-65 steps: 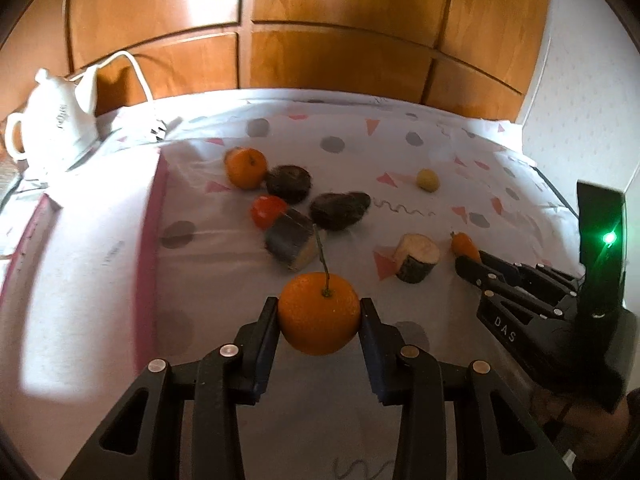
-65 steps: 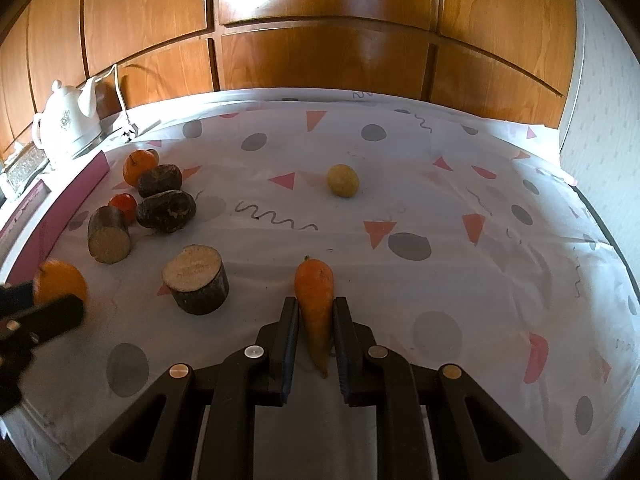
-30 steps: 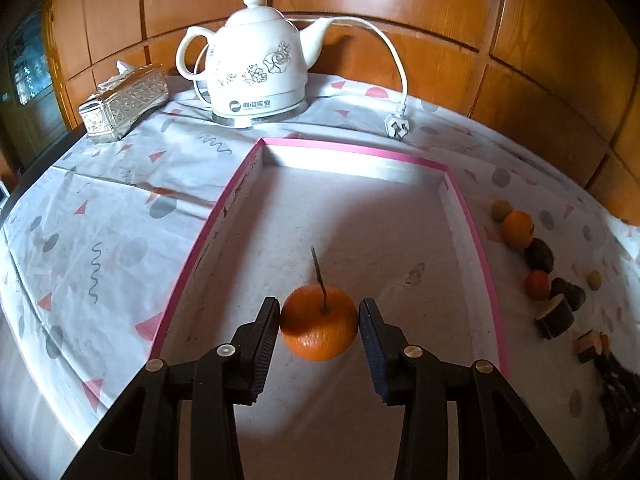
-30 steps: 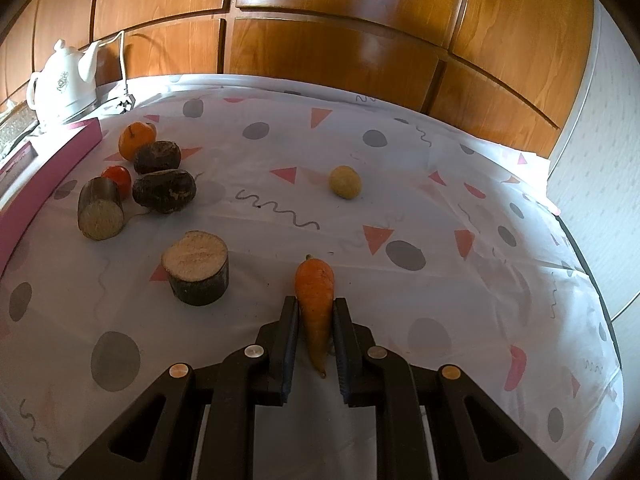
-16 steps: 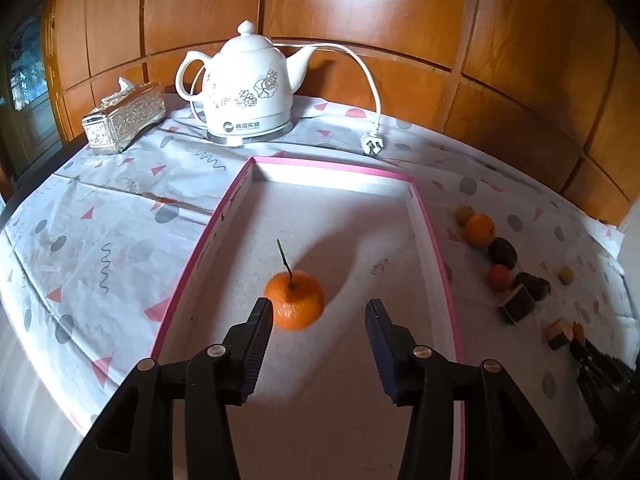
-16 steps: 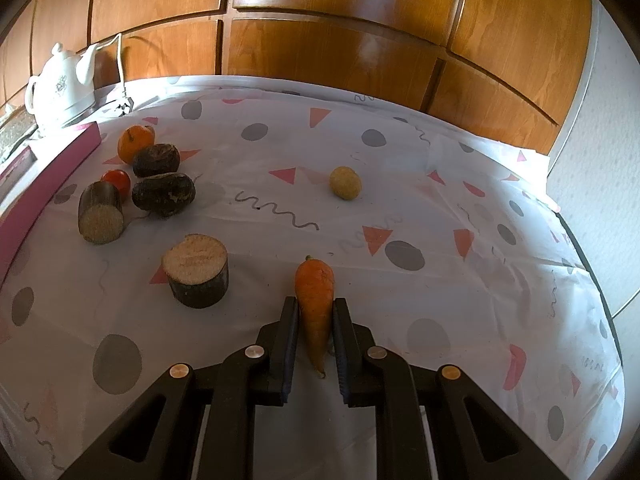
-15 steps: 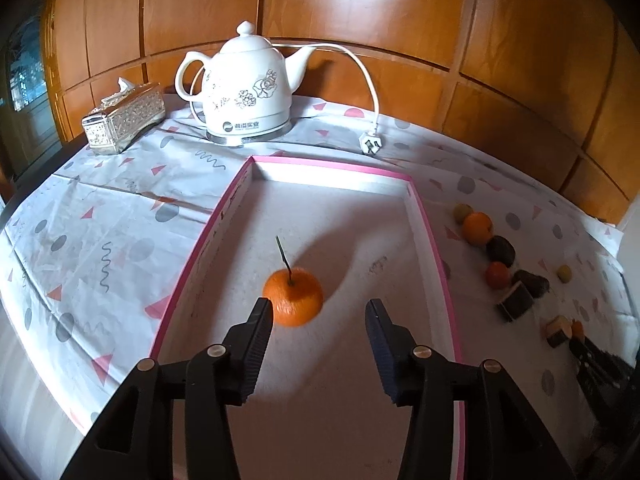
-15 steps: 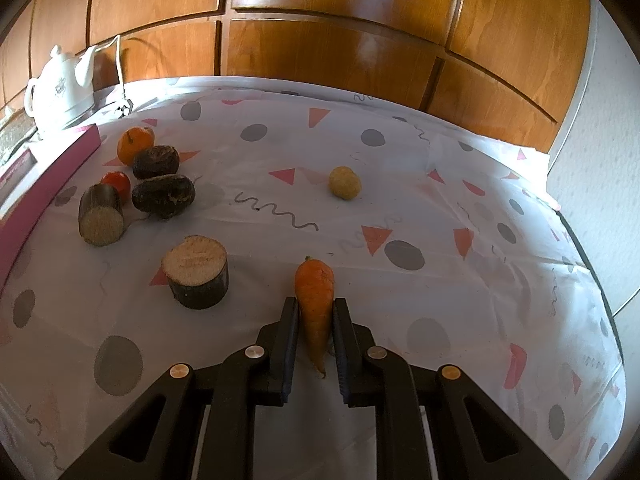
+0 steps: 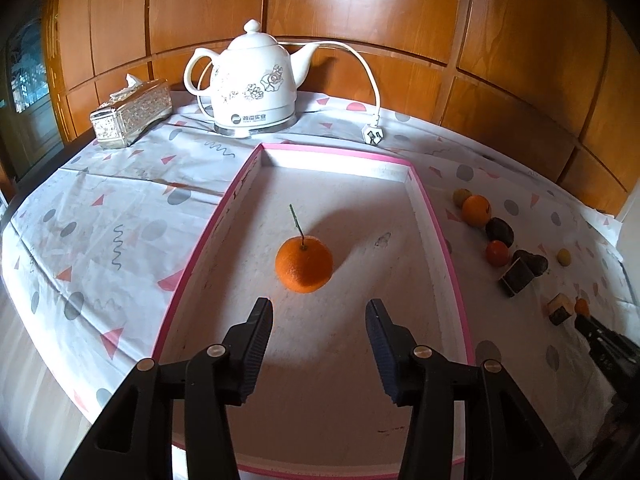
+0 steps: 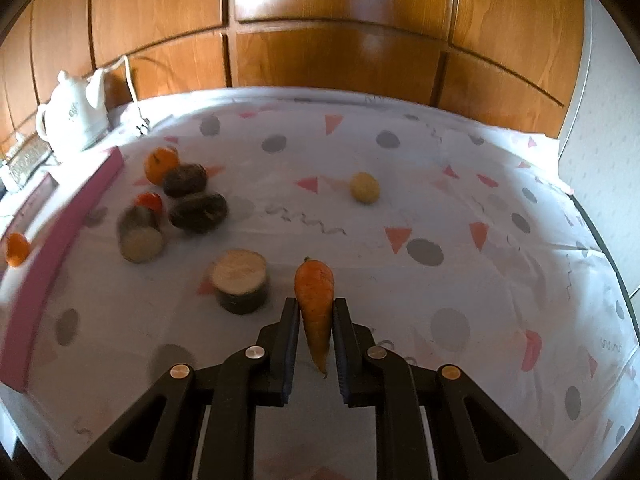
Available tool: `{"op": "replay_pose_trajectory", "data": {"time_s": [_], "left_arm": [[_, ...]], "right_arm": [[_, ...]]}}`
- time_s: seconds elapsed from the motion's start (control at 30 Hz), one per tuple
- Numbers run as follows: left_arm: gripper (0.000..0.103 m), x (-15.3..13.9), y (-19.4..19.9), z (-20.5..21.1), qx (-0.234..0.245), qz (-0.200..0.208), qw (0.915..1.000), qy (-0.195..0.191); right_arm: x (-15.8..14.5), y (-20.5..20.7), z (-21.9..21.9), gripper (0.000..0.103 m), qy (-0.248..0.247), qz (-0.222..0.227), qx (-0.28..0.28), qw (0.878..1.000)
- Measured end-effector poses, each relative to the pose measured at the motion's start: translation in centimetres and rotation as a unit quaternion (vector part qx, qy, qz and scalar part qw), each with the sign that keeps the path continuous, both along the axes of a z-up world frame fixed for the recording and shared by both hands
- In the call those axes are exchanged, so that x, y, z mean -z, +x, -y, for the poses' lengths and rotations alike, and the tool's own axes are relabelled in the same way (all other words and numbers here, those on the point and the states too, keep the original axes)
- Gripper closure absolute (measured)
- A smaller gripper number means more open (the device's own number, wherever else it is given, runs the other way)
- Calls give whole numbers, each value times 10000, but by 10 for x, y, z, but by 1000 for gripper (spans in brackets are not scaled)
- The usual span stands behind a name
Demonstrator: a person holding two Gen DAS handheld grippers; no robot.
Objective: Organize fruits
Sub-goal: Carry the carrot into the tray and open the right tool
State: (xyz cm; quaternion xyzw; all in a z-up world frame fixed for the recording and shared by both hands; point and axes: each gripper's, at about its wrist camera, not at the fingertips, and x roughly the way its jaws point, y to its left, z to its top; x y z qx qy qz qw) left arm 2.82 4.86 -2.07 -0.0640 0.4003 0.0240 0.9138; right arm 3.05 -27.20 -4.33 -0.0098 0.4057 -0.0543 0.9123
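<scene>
So far only one orange [image 9: 304, 265] sits in the pink tray [image 9: 436, 240], the left claw [image 9: 319, 320] is wide open behind it, the right claw [image 10: 316, 322] squeezes a carrot [image 10: 315, 300], and several other fruits wait on the counter [image 10: 460, 208].

Both the left gripper [image 9: 319, 307] and the right gripper [image 10: 316, 306] are matte black plastic, each with two angular fingers. Ribbed pads line the inner faces of the fingertips [image 9: 256, 334]. Behind the jaws, round silver screw heads mark the linkage pivots, with triangular cut-outs in the outer arms.
</scene>
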Motion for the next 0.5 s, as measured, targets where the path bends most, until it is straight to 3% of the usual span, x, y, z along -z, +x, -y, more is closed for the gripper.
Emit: {"op": "replay_pose_trajectory", "data": {"time_s": [0.2, 0.5], "left_arm": [[51, 0, -3, -5, -81, 40, 10000, -10], [46, 2, -6, -16, -261, 53, 9996, -10]], "right_arm": [[-27, -5, -41, 87, 234, 287, -681, 9970], [-45, 8, -123, 87, 1115, 53, -1887, 9757]]}}
